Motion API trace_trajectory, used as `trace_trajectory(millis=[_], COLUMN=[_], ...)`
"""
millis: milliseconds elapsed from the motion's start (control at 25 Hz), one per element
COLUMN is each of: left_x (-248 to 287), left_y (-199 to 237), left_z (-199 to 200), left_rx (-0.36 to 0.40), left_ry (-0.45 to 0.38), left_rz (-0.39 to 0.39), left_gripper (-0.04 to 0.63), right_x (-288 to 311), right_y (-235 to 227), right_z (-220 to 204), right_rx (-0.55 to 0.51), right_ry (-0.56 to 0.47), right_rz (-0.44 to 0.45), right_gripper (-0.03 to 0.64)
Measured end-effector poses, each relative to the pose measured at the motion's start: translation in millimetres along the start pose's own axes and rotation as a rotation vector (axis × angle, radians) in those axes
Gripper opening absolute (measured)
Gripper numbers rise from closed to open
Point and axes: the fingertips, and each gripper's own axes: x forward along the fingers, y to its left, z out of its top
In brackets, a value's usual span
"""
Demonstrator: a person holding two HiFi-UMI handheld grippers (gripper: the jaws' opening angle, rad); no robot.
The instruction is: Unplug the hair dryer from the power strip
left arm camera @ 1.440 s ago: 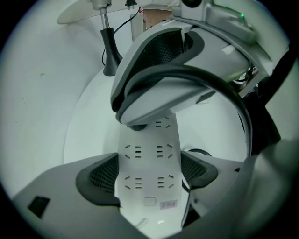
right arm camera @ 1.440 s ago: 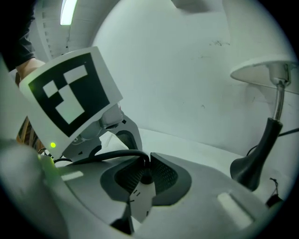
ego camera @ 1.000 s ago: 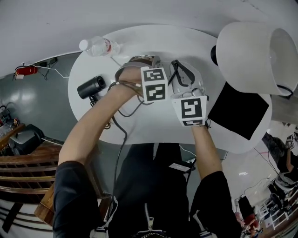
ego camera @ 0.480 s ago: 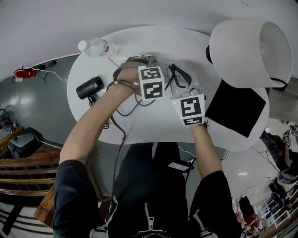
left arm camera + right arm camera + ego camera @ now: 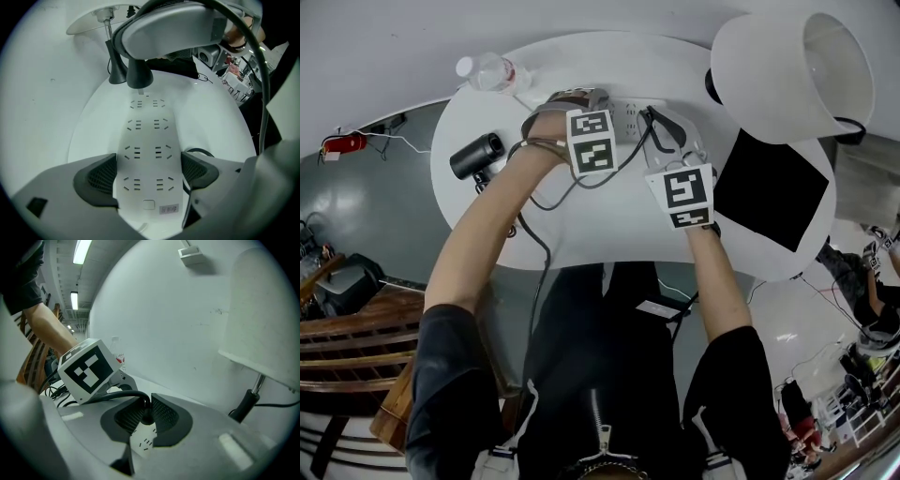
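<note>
One long white power strip (image 5: 147, 133) lies on the white tabletop (image 5: 487, 220), its long axis running away from the left claw (image 5: 149, 174), which clamps its sides. The right claw (image 5: 146, 416) grips the single black plug (image 5: 147, 419).

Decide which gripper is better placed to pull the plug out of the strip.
The right gripper: its fingers grip the plug, while the left gripper clamps the strip, steadying it.

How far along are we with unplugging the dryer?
Done: the left gripper clamps the power strip, and the right gripper is shut on the plug. In hand: the pull, with the plug at the strip's far end; I can't tell whether its prongs are clear. Left: get it free, then let go.
</note>
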Motion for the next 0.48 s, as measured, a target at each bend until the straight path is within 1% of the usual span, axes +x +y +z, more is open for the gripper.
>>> trace_trajectory(millis=[120, 320, 480], left_x=[-4, -17, -31], left_y=[-1, -3, -4], left_z=[3, 9, 15], left_rx=[0.012, -0.005, -0.053], left_ry=[-0.016, -0.040, -0.088], left_rz=[0.025, 0.037, 0.051], left_gripper=[0.420, 0.419, 0.419], right_x=[-4, -9, -16], right_y=[2, 4, 6], right_z=[3, 9, 13], right_rx=[-0.012, -0.031, -0.040], right_ry=[0.000, -0.005, -0.001], right_rz=[-0.002, -0.011, -0.014], right_gripper=[0.046, 0.045, 0.045])
